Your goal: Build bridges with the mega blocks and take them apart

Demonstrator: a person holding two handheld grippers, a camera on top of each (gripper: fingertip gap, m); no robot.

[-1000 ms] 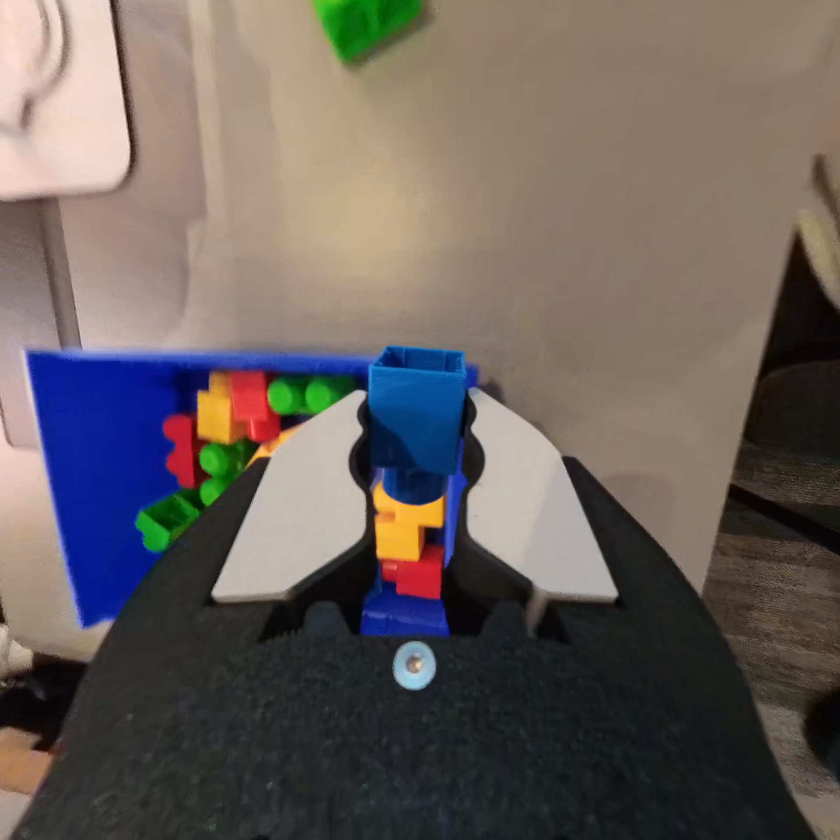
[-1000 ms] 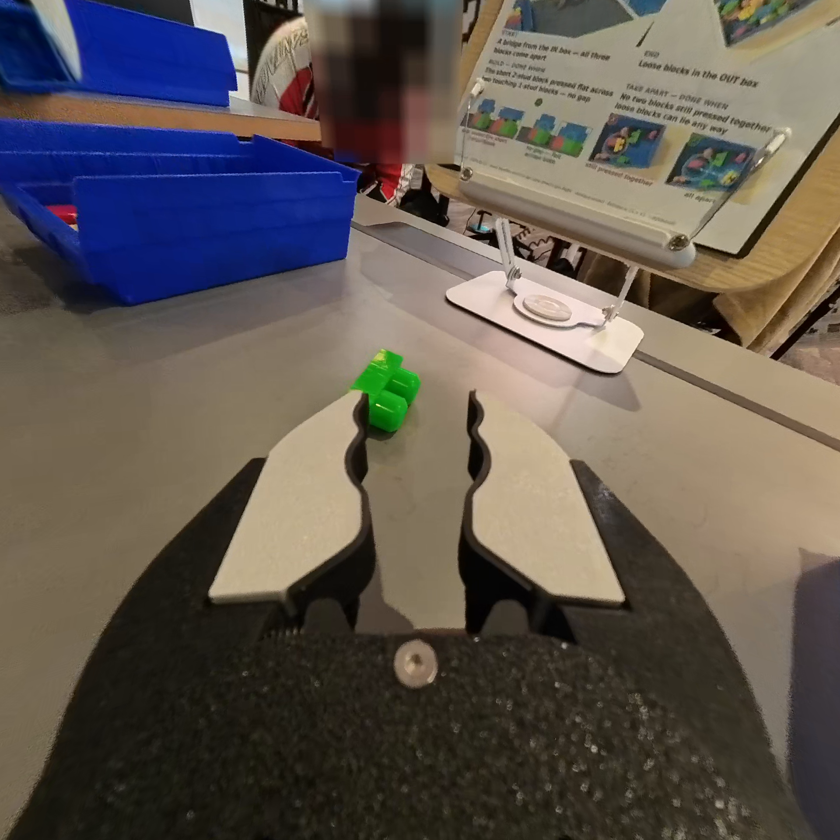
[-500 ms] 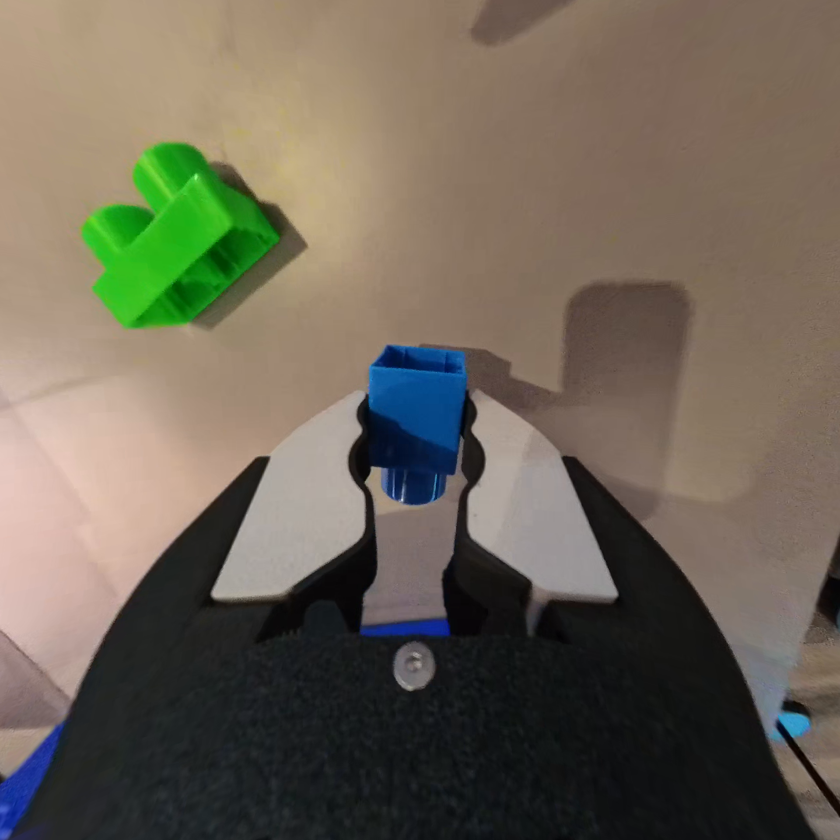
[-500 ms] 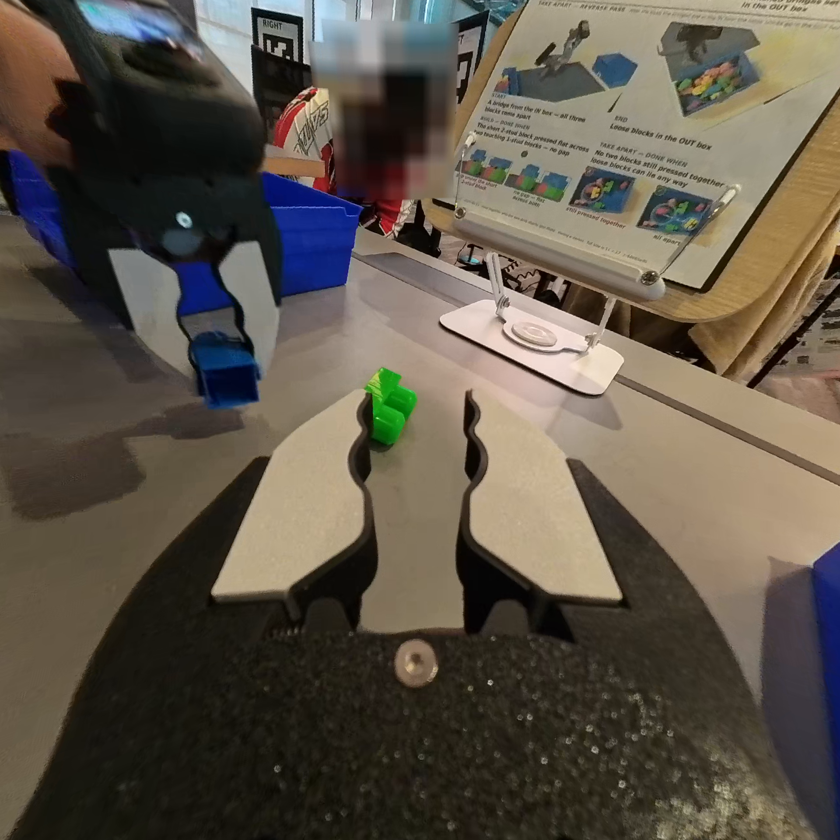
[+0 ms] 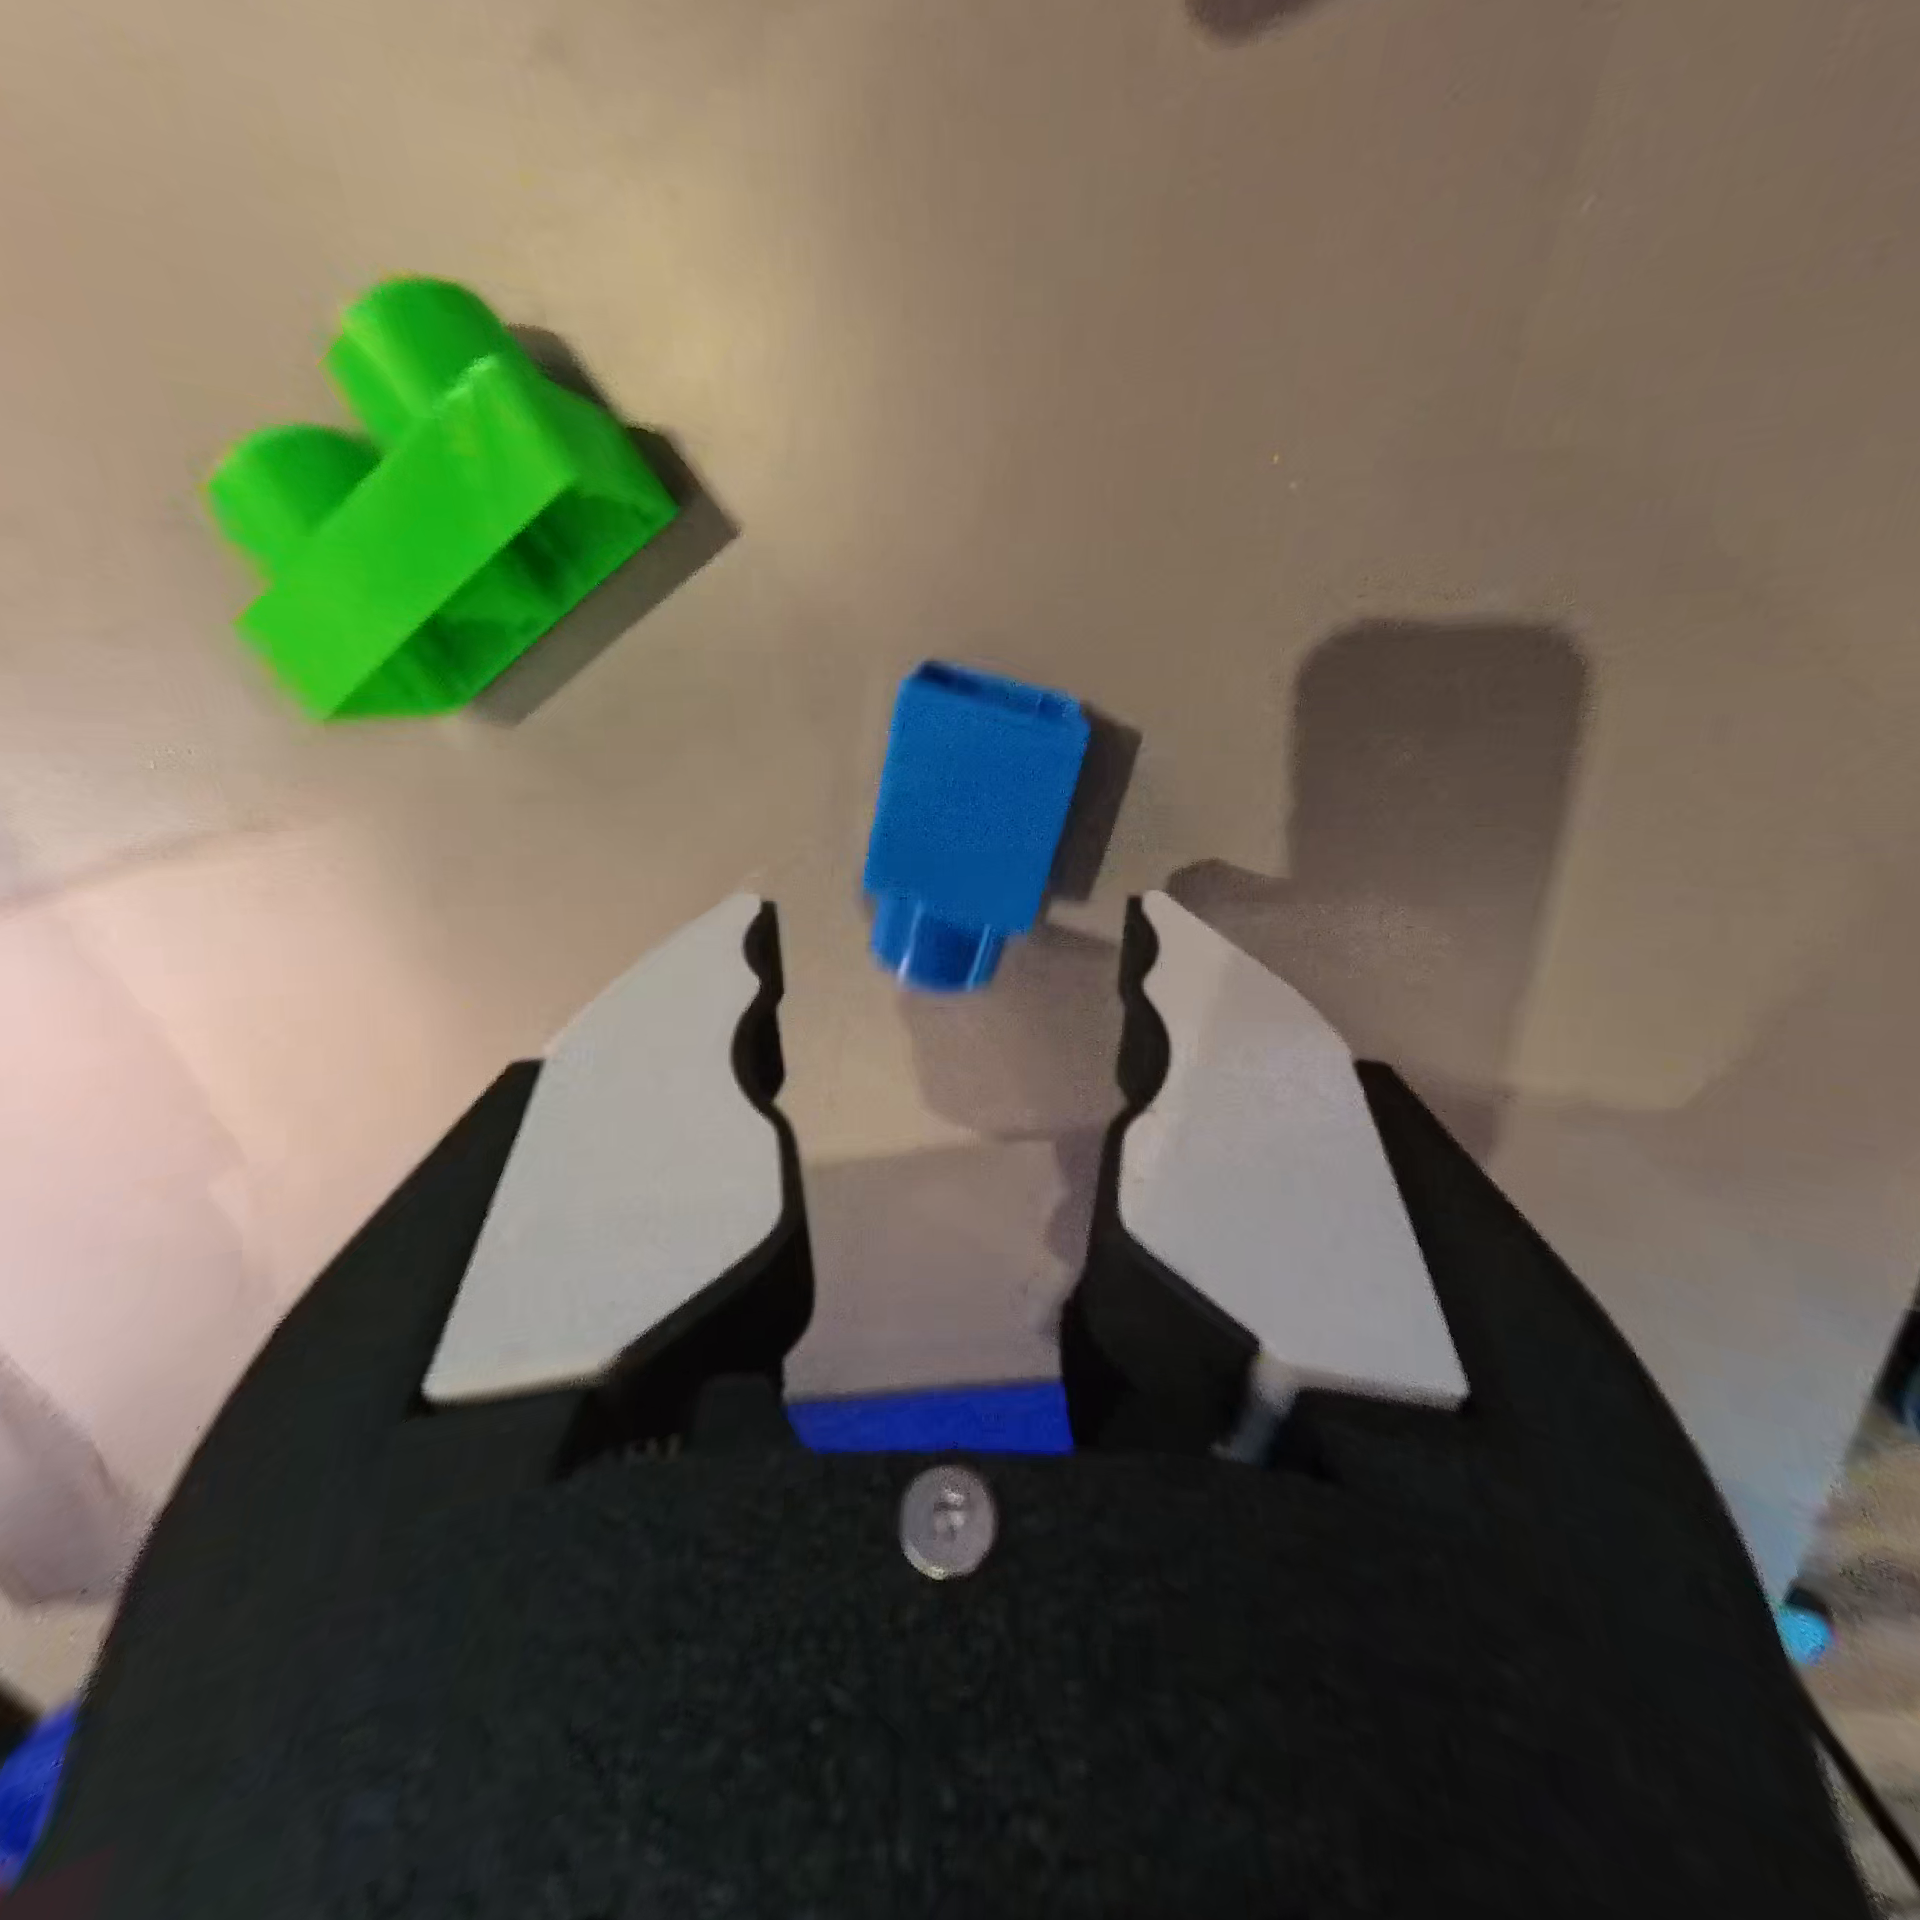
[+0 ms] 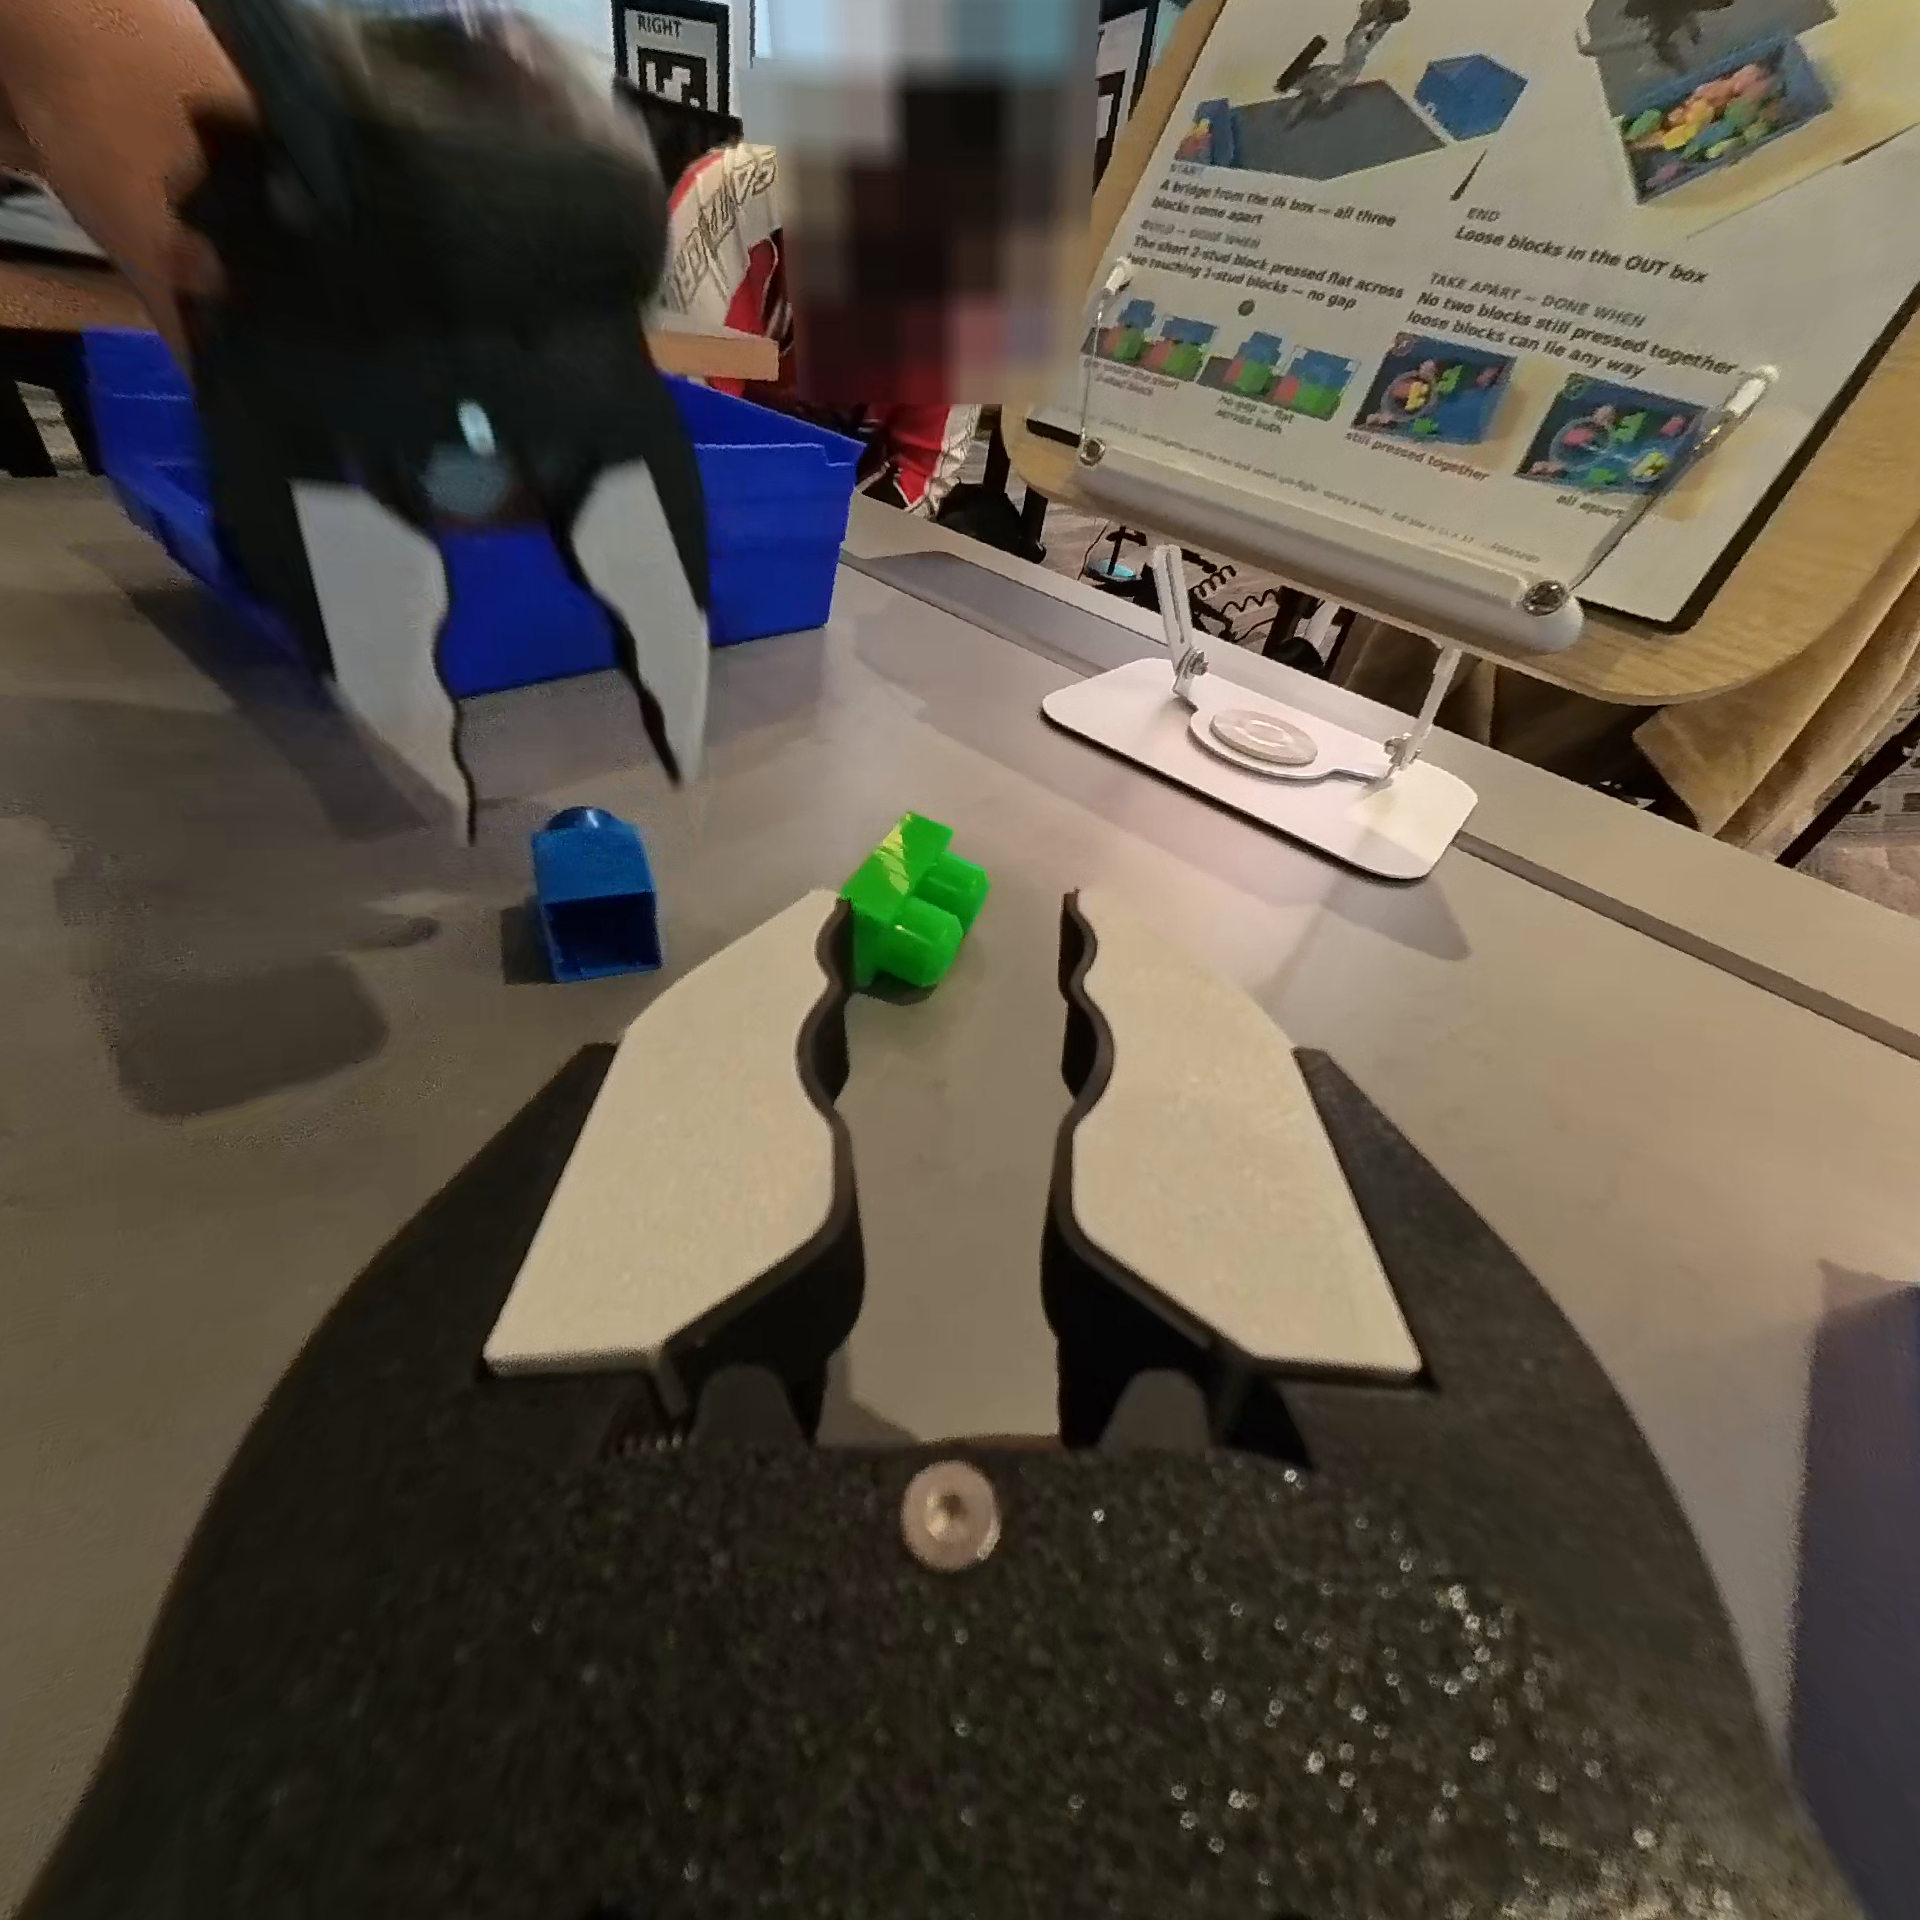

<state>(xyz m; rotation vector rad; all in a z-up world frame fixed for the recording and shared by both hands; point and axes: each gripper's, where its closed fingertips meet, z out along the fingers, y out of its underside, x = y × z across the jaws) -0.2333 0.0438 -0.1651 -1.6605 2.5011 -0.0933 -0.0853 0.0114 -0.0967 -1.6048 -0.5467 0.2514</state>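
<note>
Now the blue block lies loose on its side on the grey table, near the green block, no longer pinched as it was half a second ago. The left gripper hangs above it, fingers spread and empty. The right gripper waits with fingers apart, beside the green block. Two loose pieces are probably staged for building.

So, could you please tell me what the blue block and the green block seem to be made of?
Blue block: apparently hard plastic, hollow with thin walls, smooth. Green block: likely the same, glossy, with moulded studs and open cells beneath.
</note>
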